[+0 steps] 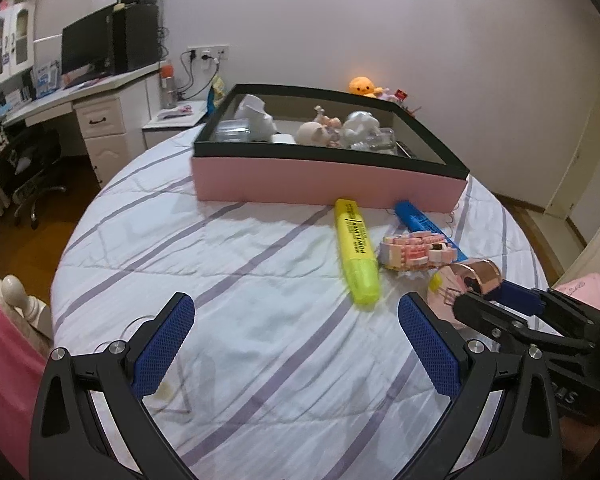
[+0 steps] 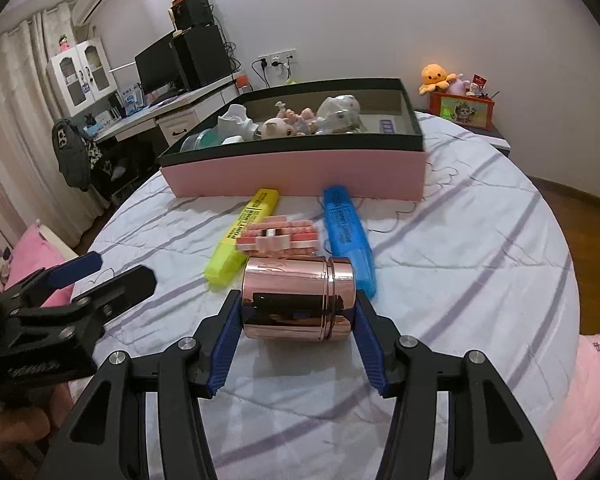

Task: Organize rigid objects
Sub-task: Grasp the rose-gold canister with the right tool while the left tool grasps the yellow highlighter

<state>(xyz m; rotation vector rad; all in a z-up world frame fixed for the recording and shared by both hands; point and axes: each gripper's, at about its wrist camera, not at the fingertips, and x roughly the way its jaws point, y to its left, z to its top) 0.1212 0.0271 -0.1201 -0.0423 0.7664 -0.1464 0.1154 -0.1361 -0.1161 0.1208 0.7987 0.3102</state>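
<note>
A shiny rose-gold metal canister [image 2: 298,296] lies on its side on the striped bedspread, clamped end to end between the fingers of my right gripper [image 2: 296,304]. It also shows in the left wrist view [image 1: 474,276], at the tips of my right gripper [image 1: 480,292]. Just beyond it lie a pink block model [image 2: 278,238], a yellow highlighter [image 2: 242,236] and a blue highlighter [image 2: 348,236]. My left gripper [image 1: 296,312] is open and empty above bare bedspread, left of the objects; it shows too in the right wrist view [image 2: 116,270].
A pink box with a black rim [image 2: 300,168] stands behind the highlighters, holding several figurines and small items. A pink pillow [image 2: 32,264] lies at the bed's left edge. A desk with a monitor [image 1: 88,46] stands to the far left.
</note>
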